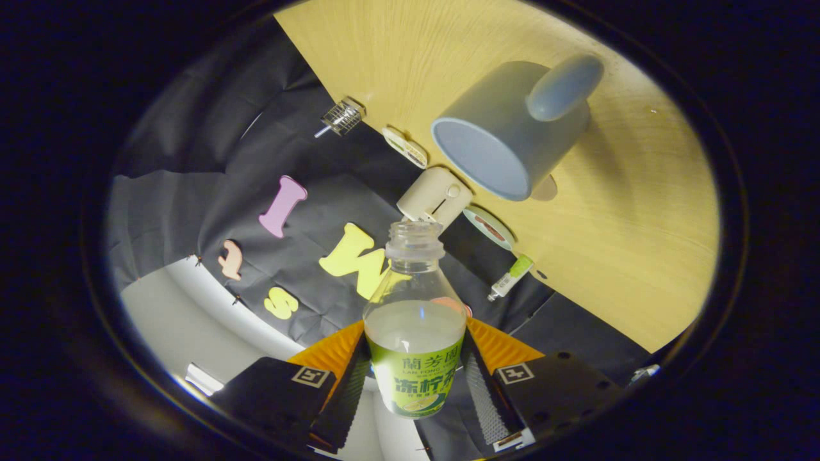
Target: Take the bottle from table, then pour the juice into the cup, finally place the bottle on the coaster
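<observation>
1. the bottle (pixel 415 333) sat between the two fingers of the gripper (pixel 415 378), both fingers pressed against its labelled body, so the gripper was clamped on it.
2. the bottle was clear plastic with a green and yellow label around its lower part, no cap on its threaded neck, and pale cloudy juice filling it to roughly the shoulder above the label.
3. the whole view was rolled over, so the wooden table (pixel 628 243) stood as a slanted surface beyond the bottle.
4. the cup (pixel 512 137), a grey-blue mug with a thick handle, stood on the table ahead of the bottle's mouth and well apart from it, its open rim facing toward the gripper.
5. a thin tan disc (pixel 546 189), possibly the coaster, showed just under the cup's edge; i could not tell for certain.
6. along the table's far edge lay a cream cylinder (pixel 435 196), two small round tins (pixel 405 147), a small wire basket (pixel 343 116) and a green-capped tube (pixel 511 276).
</observation>
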`<action>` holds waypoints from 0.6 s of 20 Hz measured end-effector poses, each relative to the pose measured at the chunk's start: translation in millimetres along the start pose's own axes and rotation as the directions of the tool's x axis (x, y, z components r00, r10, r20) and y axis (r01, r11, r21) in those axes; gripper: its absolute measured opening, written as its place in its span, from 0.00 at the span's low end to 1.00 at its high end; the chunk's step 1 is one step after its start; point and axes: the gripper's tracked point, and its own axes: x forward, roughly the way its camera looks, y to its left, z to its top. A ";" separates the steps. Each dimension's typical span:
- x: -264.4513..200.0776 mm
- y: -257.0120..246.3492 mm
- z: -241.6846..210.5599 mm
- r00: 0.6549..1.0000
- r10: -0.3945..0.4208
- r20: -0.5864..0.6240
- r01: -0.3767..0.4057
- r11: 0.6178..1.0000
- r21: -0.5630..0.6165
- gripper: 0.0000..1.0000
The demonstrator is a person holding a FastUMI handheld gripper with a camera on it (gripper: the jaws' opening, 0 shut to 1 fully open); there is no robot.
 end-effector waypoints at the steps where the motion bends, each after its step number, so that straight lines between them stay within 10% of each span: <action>1: -1.8 -4.4 -3.5 1.000 -0.014 0.007 0.014 1.000 -0.028 0.80; 7: -9.3 -2.1 2.9 0.993 -0.002 0.117 0.033 0.964 -0.262 0.80; 12: -12.8 1.9 -8.0 0.994 -0.014 0.112 0.070 0.854 -0.516 0.80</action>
